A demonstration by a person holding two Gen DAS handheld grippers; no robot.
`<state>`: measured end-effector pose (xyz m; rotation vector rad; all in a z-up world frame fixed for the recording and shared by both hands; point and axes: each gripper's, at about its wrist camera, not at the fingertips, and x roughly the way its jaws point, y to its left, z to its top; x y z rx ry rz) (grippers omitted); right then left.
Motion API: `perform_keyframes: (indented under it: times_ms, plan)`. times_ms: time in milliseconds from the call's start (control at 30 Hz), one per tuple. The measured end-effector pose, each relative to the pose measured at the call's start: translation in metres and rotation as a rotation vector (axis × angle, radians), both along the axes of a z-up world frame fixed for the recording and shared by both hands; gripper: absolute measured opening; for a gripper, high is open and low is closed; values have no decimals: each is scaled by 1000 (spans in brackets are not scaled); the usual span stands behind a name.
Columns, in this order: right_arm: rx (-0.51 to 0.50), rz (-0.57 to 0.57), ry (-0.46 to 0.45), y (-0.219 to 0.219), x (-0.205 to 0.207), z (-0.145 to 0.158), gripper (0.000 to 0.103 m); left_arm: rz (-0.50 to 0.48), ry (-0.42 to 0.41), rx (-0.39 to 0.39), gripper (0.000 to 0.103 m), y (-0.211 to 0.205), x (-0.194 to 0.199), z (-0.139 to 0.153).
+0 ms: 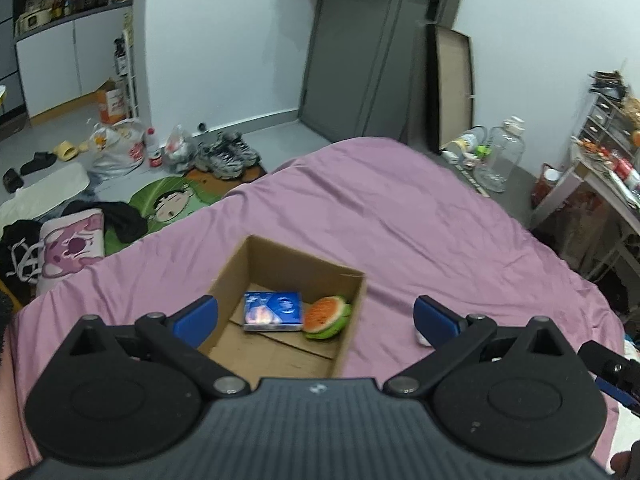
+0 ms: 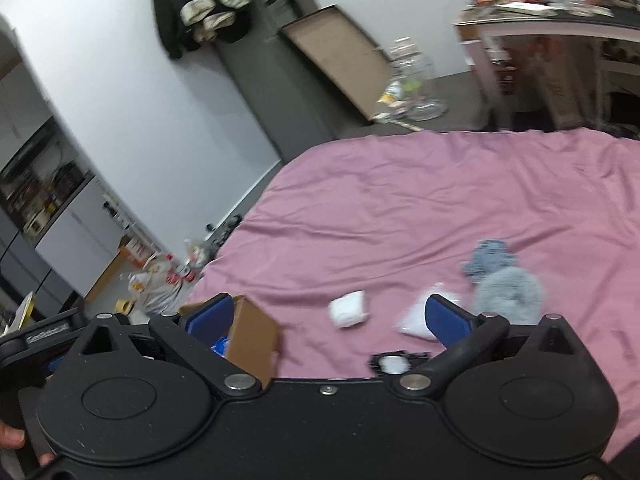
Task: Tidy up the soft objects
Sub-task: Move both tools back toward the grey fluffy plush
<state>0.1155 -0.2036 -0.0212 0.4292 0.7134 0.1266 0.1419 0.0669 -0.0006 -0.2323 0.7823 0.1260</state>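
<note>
An open cardboard box [image 1: 352,304] sits on the pink bed. Inside lie a blue packet [image 1: 273,311] and a watermelon-slice plush [image 1: 326,317]. My left gripper [image 1: 316,318] is open and empty, just above the box. My right gripper [image 2: 330,318] is open and empty over the bed, with the box's corner [image 2: 256,336] at its left finger. In the right wrist view a white rolled soft item [image 2: 348,309], a white pouch [image 2: 416,316], a grey-blue fluffy item [image 2: 508,292] and a blue cloth [image 2: 490,258] lie on the sheet. A small white and black item [image 2: 394,364] lies close below.
The pink bedsheet [image 1: 400,208] covers the bed. The floor at left holds shoes [image 1: 226,154], bags [image 1: 116,146] and cushions [image 1: 72,248]. A desk [image 1: 600,176] stands at the right, with a flat cardboard panel [image 1: 452,88] and clear jars [image 1: 504,152] by the wall.
</note>
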Motion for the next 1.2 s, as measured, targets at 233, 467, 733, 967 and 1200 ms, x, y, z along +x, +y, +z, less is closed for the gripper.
perform_keyframes:
  times_ms: [233,467,733,967,1200]
  plan:
    - [23,-57,13,-43,-10,-7,103,-44,9,25,103,-38,-9,8]
    - [68,-79,17,-75,-16,-13,103,-56,32,51,103,-67,-13,12]
    - [151,-160,25,-116,-19,-27,103,-78,40,68,103,-99,-10,7]
    - [204,-256,66,-144,-16,-48,102,-123,57,59,102,-135,1,-8]
    - [255,-319,115,-163,-10,-66,99,-182,71,28,100,-172,15,-25]
